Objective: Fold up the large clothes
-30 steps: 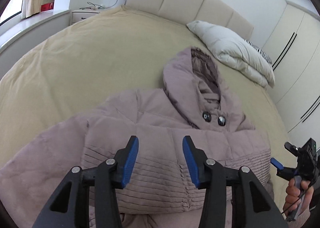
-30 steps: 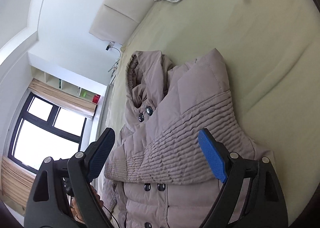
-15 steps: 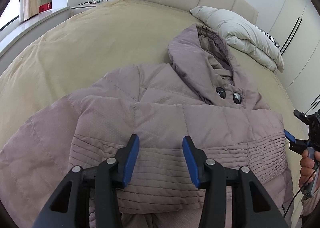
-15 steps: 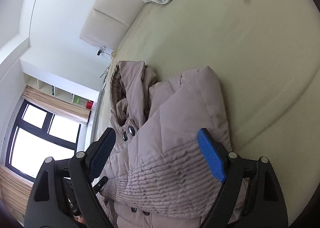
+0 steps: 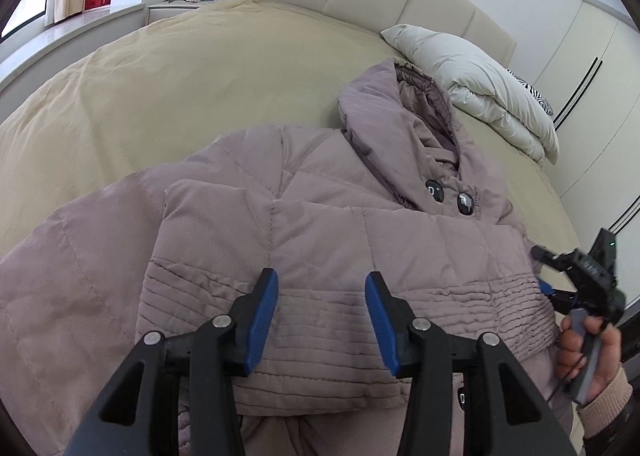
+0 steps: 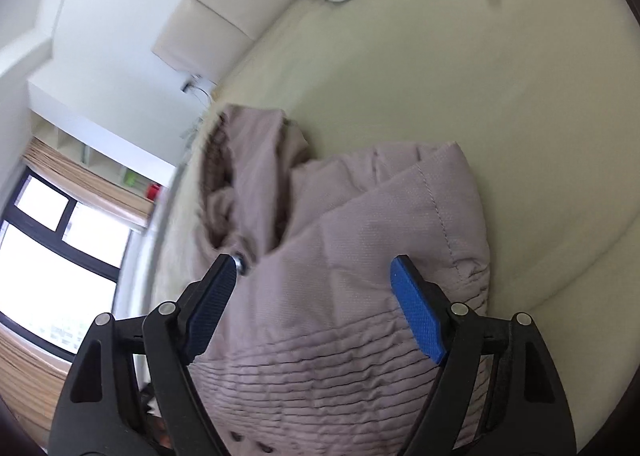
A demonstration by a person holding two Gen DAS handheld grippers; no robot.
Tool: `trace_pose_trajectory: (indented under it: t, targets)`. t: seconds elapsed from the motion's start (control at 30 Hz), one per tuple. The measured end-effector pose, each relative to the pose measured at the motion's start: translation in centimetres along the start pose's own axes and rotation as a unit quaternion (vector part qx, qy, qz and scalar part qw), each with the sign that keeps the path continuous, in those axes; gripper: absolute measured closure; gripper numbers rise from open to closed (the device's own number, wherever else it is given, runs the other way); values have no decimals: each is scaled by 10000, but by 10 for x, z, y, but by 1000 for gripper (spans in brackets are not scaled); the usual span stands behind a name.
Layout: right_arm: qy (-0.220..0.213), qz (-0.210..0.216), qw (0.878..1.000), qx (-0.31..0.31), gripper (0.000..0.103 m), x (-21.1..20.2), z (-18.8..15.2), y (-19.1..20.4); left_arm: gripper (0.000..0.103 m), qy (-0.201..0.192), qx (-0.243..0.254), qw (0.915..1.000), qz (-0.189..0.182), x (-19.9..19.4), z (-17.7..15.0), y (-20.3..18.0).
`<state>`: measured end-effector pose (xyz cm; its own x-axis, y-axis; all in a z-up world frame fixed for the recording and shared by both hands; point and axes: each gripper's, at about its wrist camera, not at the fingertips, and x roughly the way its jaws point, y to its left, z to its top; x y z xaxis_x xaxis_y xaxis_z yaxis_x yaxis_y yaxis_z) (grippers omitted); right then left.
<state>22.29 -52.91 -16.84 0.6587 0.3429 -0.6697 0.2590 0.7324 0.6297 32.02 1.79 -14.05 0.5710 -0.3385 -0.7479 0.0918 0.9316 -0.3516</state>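
A mauve hooded puffer coat (image 5: 320, 240) lies folded on the beige bed (image 5: 168, 96). The left tool (image 5: 321, 316) and right tool (image 6: 316, 312) hover over it, both spread wide and holding nothing.

One puffy coat (image 5: 320, 240) on one bed (image 5: 168, 96), two dark buttons (image 5: 434, 189) at its collar, one rolled duvet (image 5: 480, 84), two grippers (image 5: 321, 288) over it.

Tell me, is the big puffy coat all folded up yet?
Not yet. Done: a quilted part of the coat is already folded across its front on the bed. In hand: the left gripper and right gripper are both open above that fold, holding nothing. Left: the hood is sticking out flat, and more coat shows below the fold.
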Motion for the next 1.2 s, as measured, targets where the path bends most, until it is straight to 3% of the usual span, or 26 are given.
trace_pose_trajectory:
  t: [0.03, 0.1, 0.2, 0.33, 0.4, 0.53, 0.63, 0.7, 0.87, 0.97, 1.03, 1.07, 1.17, 1.2]
  targets:
    - [225, -236, 9994, -144, 23, 19, -4, -3, 55, -7, -112, 9999, -100, -7, 0, 4]
    - [110, -345, 9982, -486, 23, 27, -11, 4, 55, -80, -358, 9989, -276, -28, -2, 15]
    - [36, -455, 9986, -265, 23, 12, -12, 17, 46, -429, -861, 9944, -441, -80, -17, 46]
    - [-190, 149, 9993, -279, 23, -27, -35, 41, 41, -799, -1679, 9800, -701, -156, -65, 97]
    - [-109, 299, 9985, -449, 23, -38, -56, 54, 41, -860, -2048, 9713, -846, -186, -96, 121]
    - [202, 639, 9960, -590, 23, -50, -108, 80, 41, -873, -2778, 9539, -726, -227, -162, 159]
    - [483, 824, 9929, -703, 23, -61, -151, 90, 41, -1114, -3515, 9262, -780, -248, -206, 188]
    - [676, 865, 9909, -773, 23, -58, -178, 101, 34, -1239, -4033, 9041, -676, -254, -226, 205]
    - [953, 986, 9876, -765, 23, -65, -232, 112, 32, -1607, -4987, 8487, -725, -261, -252, 232]
    - [952, 1016, 9871, -792, 23, -75, -251, 117, 32, -1936, -5553, 8076, -445, -270, -270, 244]
    - [944, 990, 9875, -777, 23, -75, -258, 120, 32, -2086, -5928, 7764, -468, -270, -284, 252]
    - [937, 992, 9877, -756, 23, -79, -260, 118, 32, -2125, -6054, 7655, -490, -268, -289, 257]
    - [938, 978, 9884, -680, 23, -83, -259, 114, 32, -2340, -6290, 7398, -479, -262, -292, 270]
    - [942, 981, 9885, -660, 23, -86, -257, 110, 32, -2446, -6312, 7347, -445, -263, -291, 276]
